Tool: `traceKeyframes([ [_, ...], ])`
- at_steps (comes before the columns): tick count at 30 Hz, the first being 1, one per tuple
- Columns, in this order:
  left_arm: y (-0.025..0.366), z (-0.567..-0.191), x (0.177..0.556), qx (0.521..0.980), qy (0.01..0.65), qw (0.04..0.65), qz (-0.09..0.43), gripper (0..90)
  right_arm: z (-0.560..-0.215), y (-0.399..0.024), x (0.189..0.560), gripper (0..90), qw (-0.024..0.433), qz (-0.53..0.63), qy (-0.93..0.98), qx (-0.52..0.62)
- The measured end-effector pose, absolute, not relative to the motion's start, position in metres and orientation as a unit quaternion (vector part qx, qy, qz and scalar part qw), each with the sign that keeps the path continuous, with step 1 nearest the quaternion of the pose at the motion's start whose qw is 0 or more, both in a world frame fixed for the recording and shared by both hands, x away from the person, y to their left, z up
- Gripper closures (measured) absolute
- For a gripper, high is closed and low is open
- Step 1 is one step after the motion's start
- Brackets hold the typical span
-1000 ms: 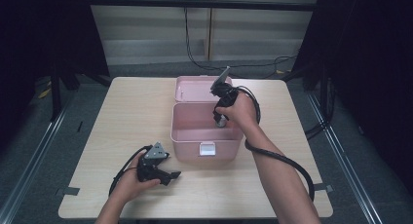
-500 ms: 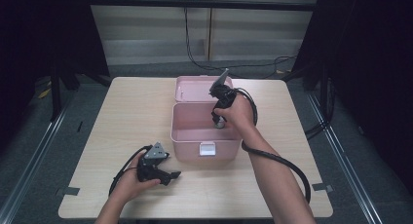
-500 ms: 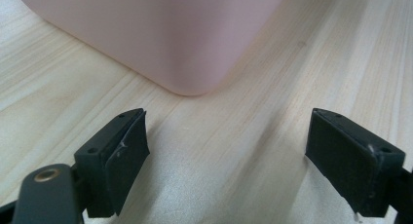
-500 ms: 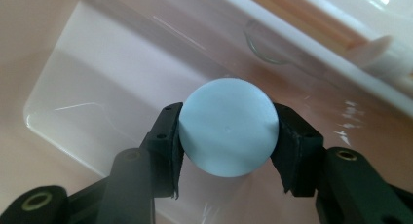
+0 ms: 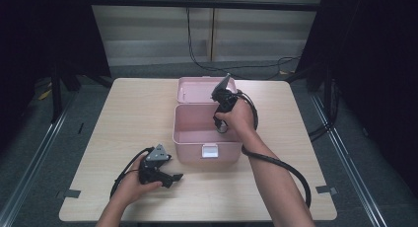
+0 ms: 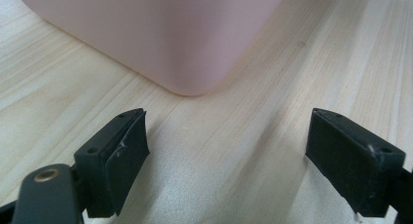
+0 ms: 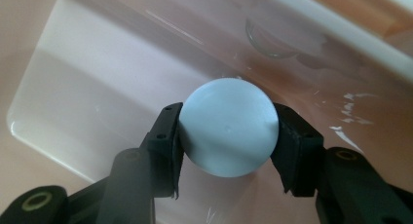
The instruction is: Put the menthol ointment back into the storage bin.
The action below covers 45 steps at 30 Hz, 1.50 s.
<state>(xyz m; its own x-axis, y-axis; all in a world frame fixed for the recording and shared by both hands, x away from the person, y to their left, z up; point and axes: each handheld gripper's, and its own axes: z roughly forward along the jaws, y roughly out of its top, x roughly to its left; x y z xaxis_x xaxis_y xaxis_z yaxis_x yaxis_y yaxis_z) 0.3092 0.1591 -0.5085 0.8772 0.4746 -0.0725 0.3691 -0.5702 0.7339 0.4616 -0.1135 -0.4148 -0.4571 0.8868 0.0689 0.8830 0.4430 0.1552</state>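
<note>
Right gripper [image 7: 226, 136] has barely shifted; ball [image 7: 229, 134] clamped between its jaws.

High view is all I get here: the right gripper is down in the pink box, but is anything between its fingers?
Observer: Yes. In the right gripper view the right gripper is shut on a pale blue ball, one pad on each side of it.
Operator: Is the ball resting on the floor of the pink box?
Observer: I cannot tell; that view shows the ball over the box's pink inside, with nothing else lying in the part it covers.
Operator: And the left gripper, is it carrying something?
Observer: No. The left gripper view shows its fingers wide apart over bare table, with a rounded corner of the box just ahead of them.
</note>
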Motion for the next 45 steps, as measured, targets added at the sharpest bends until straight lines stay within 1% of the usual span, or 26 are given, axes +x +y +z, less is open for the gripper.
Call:
traceKeyframes([
  [16, 0.159, -0.509, 0.309, 0.883, 0.238, 0.398, 0.068, 15.0, -0.426, -0.112, 0.461, 50.2, 0.011, 0.08, 0.85, 0.52],
  [45, 0.159, -0.508, 0.309, 0.883, 0.239, 0.397, 0.066, 15.0, -0.432, -0.103, 0.464, 50.1, 0.013, 0.08, 0.843, 0.532],
])
